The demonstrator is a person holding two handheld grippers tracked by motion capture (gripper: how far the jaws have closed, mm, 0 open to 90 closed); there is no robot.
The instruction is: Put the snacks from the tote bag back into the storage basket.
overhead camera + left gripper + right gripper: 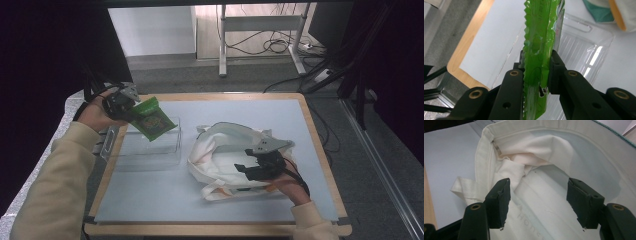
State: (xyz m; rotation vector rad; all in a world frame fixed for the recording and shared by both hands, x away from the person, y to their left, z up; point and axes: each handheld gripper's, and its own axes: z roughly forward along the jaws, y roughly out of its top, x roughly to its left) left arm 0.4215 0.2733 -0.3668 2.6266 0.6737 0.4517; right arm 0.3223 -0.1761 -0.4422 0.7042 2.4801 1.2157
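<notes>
Green snack packet [541, 47] sits clamped between the jaws of the left gripper [537, 72], which press tight on both faces of its crimped, saw-toothed edge. In the high view that left gripper [131, 111] is held up at the far left corner of the counter [280, 112], and the packet [153, 119] hangs tilted just above the far left part of a clear plastic tray [150, 150]. The tray lies flat on the pale blue mat that covers the wooden counter, and in the left gripper view its ribbed floor [584, 52] shows directly behind the packet.

To the right of the tray, just beside it, a white cloth bag [217, 150] lies on its side with its mouth open and its straps spread toward the near edge. The right gripper [250, 170] rests over the near right side of the bag. In the right gripper view its jaws stand wide apart with nothing between them, the right gripper [539, 195] poised over the bag's open mouth [544, 152], above the white fabric. A folded strap lies on the mat at the left of that view.
</notes>
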